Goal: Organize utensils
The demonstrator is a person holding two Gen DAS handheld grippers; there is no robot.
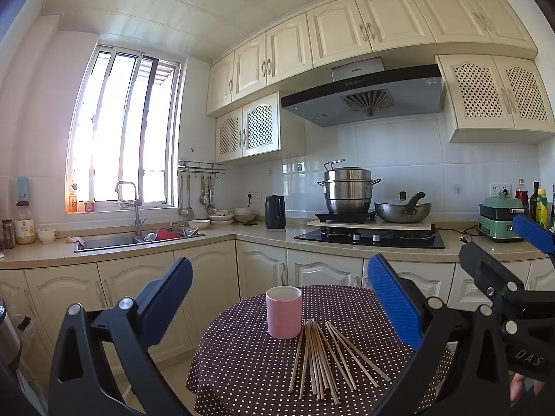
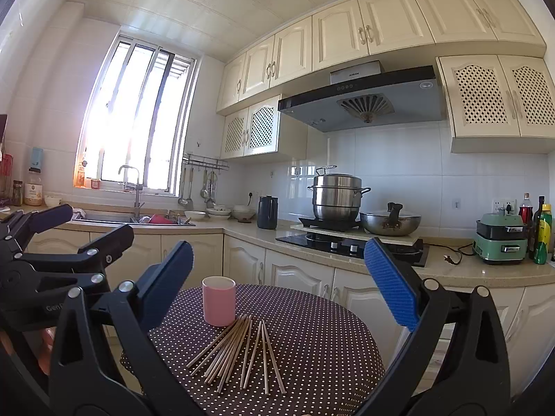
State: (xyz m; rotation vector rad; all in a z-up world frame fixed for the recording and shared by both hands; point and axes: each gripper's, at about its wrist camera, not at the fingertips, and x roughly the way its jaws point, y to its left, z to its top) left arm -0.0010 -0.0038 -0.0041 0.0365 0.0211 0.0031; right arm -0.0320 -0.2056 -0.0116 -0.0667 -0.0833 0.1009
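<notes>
Round bench (image 1: 242, 374) under dotted cloth, bearing an upright pink cup (image 1: 283, 312) near its middle and a fanned heap of chopsticks (image 1: 324, 357) lying flat just beside the cup's base. Left gripper (image 1: 277, 298) and right gripper (image 2: 277, 286) both raised above the bench, spread wide, holding nothing. Best begun by descending on an outer chopstick, pinching near mid-length and tilting upright before lowering into the cup without nudging it.

Wooden chopsticks (image 1: 326, 357) fanned flat beside upright pink cup (image 1: 283, 312)
</notes>
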